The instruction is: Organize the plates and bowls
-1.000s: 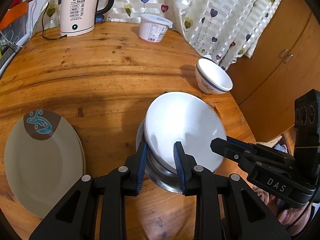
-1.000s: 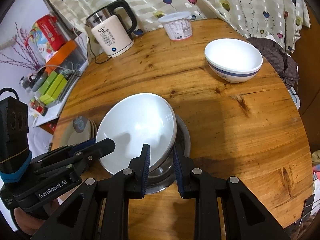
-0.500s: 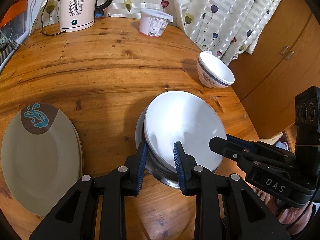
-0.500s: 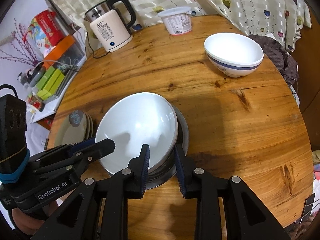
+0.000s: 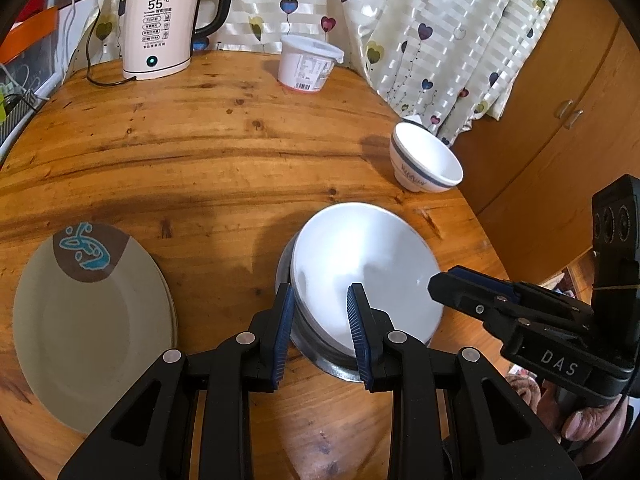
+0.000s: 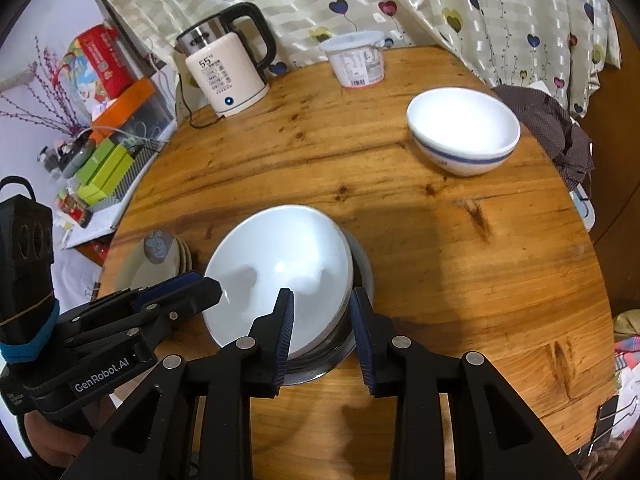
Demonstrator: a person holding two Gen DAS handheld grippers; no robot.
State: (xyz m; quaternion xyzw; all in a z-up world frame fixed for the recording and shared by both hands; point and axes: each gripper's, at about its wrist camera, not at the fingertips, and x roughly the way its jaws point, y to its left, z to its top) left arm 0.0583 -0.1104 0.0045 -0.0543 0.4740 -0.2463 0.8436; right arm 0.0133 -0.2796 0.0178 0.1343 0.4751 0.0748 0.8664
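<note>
Round wooden table is seen from both wrist cams, w/ heart-print curtain behind. Near the front edge a white bowl sits nested in a metal bowl, mostly hidden under it. Left gripper straddles the white bowl's rim; whether the pads press it can't be told. Right gripper has just been opening, jaws spread w/ both rims between them, apparently not pinched. A blue-banded bowl stands apart at the far right. Stacked plates lie left, count unclear, partly blocked in the right cam. Kettle top is cut off.
</note>
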